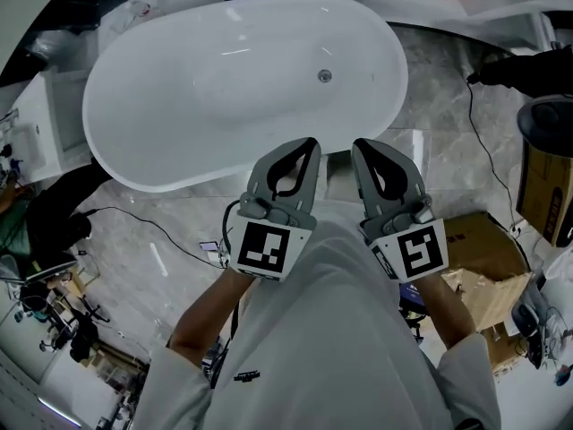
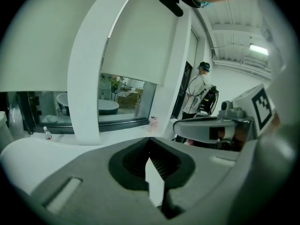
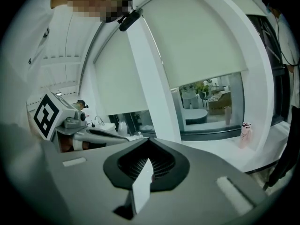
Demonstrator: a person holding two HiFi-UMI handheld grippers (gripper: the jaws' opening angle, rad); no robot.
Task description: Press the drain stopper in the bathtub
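Note:
A white oval bathtub (image 1: 161, 115) fills the upper part of the head view. Its round metal drain stopper (image 1: 325, 76) sits on the tub floor towards the right end. My left gripper (image 1: 312, 143) and right gripper (image 1: 357, 144) are side by side near my chest, just short of the tub's near rim, both pointing at it. Each is shut, jaws meeting at the tips with nothing between them. The gripper views face a white wall and window, not the tub. The left gripper (image 2: 149, 138) and right gripper (image 3: 149, 139) show shut there too.
Open cardboard boxes (image 1: 483, 258) stand on the marble floor at my right. A black cable (image 1: 134, 218) trails across the floor on the left. A white cabinet (image 1: 36, 124) flanks the tub's left end. A person (image 2: 199, 95) stands by a doorway. A pink bottle (image 3: 244, 134) sits on the ledge.

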